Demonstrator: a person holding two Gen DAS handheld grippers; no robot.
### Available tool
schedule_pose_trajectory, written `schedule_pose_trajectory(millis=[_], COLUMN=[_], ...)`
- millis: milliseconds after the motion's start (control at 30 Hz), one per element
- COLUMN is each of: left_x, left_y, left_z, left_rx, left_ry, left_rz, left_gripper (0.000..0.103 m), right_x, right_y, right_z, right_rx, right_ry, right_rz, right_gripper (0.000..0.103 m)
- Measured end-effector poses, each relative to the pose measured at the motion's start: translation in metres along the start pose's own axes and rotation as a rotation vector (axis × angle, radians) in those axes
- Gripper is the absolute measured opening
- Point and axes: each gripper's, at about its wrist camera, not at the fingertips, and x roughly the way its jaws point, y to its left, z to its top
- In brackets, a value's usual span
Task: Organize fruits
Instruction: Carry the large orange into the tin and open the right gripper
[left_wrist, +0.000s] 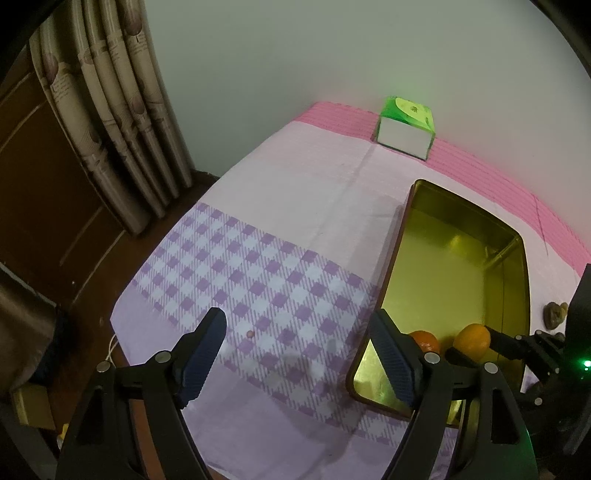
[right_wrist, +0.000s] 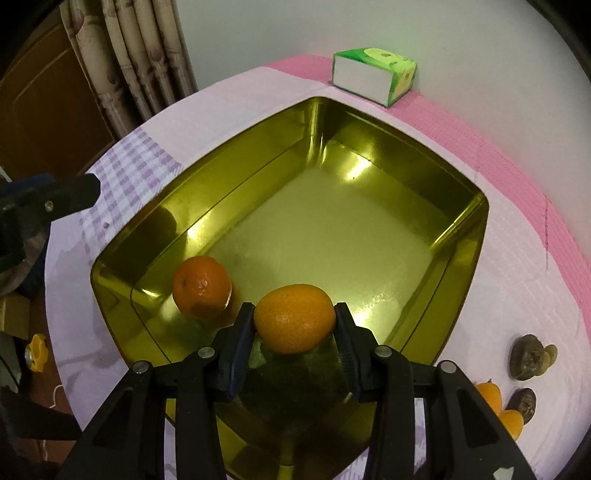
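A gold metal tin (right_wrist: 461, 236) stands on the table; it also shows at the right of the left wrist view (left_wrist: 399, 236). My right gripper (right_wrist: 294, 317) is shut on an orange (right_wrist: 293, 317) and holds it over the tin's near end; that orange shows in the left wrist view (left_wrist: 472, 339). A darker orange (right_wrist: 201, 288) lies inside the tin to its left, also visible in the left wrist view (left_wrist: 424, 341). My left gripper (left_wrist: 295, 347) is open and empty over the checked cloth, left of the tin.
A green and white tissue box (right_wrist: 373, 75) stands at the table's back edge by the wall. Brown fruits (right_wrist: 528, 356) and orange pieces (right_wrist: 498, 406) lie on the cloth right of the tin. Curtains (left_wrist: 110, 110) hang beyond the table's left edge.
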Motion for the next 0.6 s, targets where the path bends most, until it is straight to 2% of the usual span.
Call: schedule_pose_trajectory(millis=[467, 600], left_x=[0.001, 0.0006], left_y=[-0.0036, -0.0052], left_z=[-0.001, -0.0018], left_rx=[0.014, 0.02], left_ry=[-0.001, -0.002], left_rz=[-0.003, -0.006], left_gripper=[0.08, 0.08], right_x=[0.0026, -0.0006], right_y=[0.0033, 0.0022], right_z=[-0.0017, -0.0018], right_rx=[0.007, 0.022], right_ry=[-0.007, -0.022], right_rz=[0.0, 0.011], right_gripper=[0.041, 0.049])
